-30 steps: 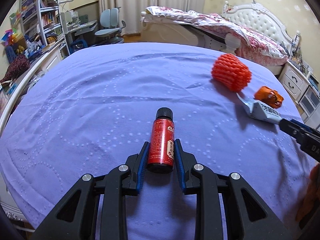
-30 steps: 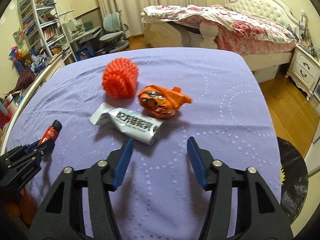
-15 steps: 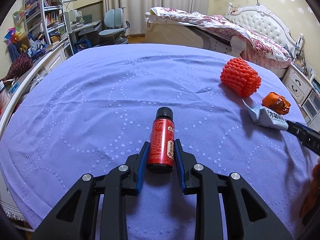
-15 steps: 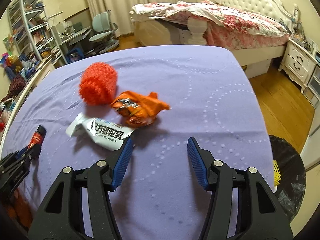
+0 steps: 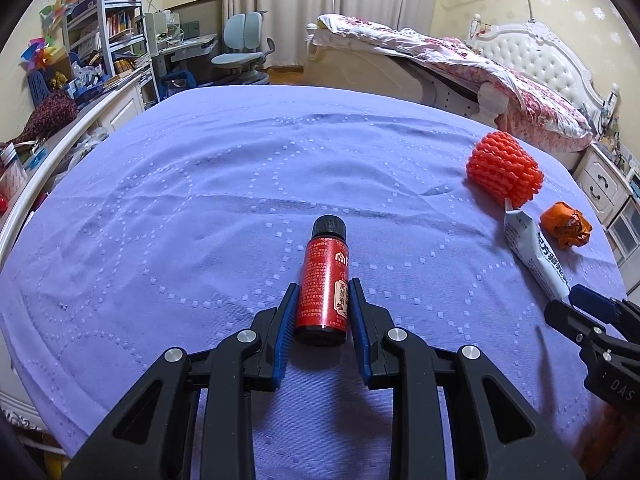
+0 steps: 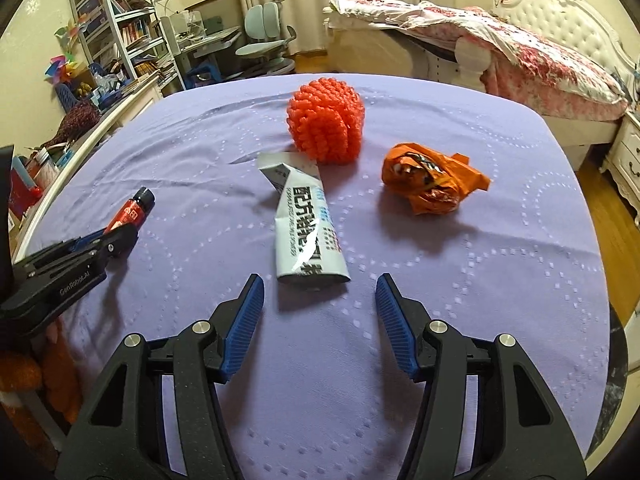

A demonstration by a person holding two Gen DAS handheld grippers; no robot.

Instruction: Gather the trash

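The big surface [image 6: 480, 280] wears a purple cloth with dotted rings. Its near edge is hidden under the black arms of both tools, and its right side is cut off in the left wrist view.

On it sits a bumpy orange-red foam net [image 6: 325, 121], rolled up like a ball. Just in front of the net lies a flat silver-white wrapper [image 6: 306, 232] with dark writing too bent to read. One folded corner reaches the net, but you cannot tell if they touch. To the right, apart from both, is a crumpled orange wrapper [image 6: 430, 184]; its print is too scrunched to make out.

The right gripper [image 6: 320, 312] has its jaws spread, with nothing in them. They hang just short of the silver-white wrapper's near end.

The left gripper [image 5: 323, 322] pinches a small red bottle [image 5: 325, 286] with a black cap [image 5: 329, 227]. The jaws press its lower half, so the label there is partly covered. You cannot tell if the bottle rests on the cloth or is lifted.

At the far right edge, a black bag [image 6: 618, 380] is mostly cut off.
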